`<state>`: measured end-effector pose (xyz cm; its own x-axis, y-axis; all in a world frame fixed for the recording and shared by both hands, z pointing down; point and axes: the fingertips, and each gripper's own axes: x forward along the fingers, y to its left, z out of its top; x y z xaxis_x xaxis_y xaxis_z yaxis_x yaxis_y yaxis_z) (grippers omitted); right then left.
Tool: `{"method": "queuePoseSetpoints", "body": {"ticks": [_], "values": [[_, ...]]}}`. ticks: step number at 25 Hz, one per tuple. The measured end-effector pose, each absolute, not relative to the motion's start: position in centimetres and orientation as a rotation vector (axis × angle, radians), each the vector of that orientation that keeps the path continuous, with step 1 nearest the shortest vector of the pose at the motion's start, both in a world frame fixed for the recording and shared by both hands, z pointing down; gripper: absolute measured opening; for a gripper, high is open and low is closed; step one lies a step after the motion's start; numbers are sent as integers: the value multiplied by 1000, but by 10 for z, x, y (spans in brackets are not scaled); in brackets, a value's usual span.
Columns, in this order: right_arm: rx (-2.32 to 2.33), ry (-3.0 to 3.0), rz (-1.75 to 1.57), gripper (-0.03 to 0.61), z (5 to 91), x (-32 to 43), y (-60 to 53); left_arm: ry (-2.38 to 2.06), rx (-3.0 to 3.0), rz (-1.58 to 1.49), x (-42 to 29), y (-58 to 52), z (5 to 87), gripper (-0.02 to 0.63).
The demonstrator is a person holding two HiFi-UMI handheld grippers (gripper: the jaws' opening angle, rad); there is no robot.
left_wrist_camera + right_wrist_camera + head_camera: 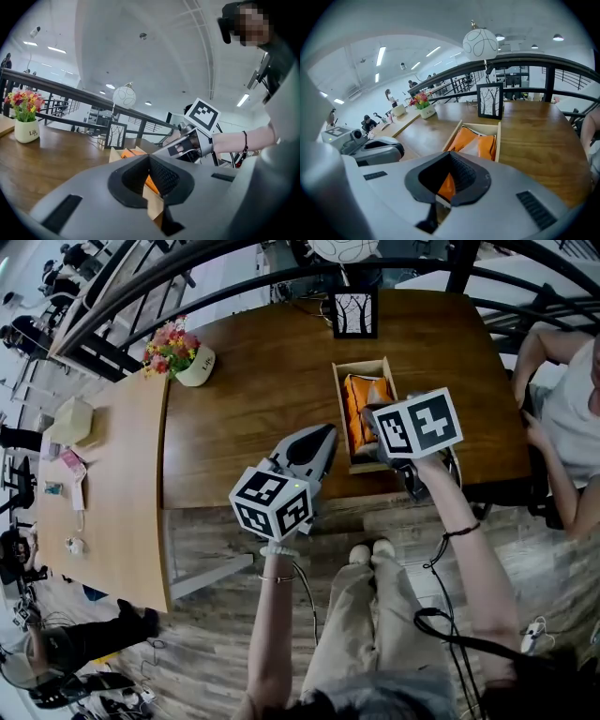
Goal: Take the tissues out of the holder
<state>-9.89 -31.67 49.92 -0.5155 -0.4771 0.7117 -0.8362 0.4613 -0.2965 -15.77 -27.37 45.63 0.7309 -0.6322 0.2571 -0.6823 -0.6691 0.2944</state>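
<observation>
Holding left tongs (150, 157) and right tongs (449, 154) pinched together, empty, we log orange tissue packs (361, 404) inside the wooden holder (338, 413) on the counter (262, 399); hazard: closed tips may shove the holder

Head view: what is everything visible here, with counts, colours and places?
Table: one, dark brown wood, centre.
Side table: one, pale wood, left.
Holder: one, pale wood, open-topped, near part of the table.
Tissues: orange packs, count unclear, inside the holder.
Picture frame: one, black, beyond the holder.
Flower pot: one, white, pink and yellow flowers, table's left corner.
Seated person: one, white top, right edge.
Left claw: one, grey, jaws together, empty, left of the holder.
Right claw: one, grey, jaws together, at the holder's near end.
Trousers: one pair, beige, bottom centre.
</observation>
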Motion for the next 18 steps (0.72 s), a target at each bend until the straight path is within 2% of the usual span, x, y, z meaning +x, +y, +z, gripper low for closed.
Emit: {"method": "queuePoseSetpoints", "body": {"ticks": [18], "values": [[1249,-2387,872,12,406,-71,-324,-963,2711,138,-134,-285,390,8]]}}
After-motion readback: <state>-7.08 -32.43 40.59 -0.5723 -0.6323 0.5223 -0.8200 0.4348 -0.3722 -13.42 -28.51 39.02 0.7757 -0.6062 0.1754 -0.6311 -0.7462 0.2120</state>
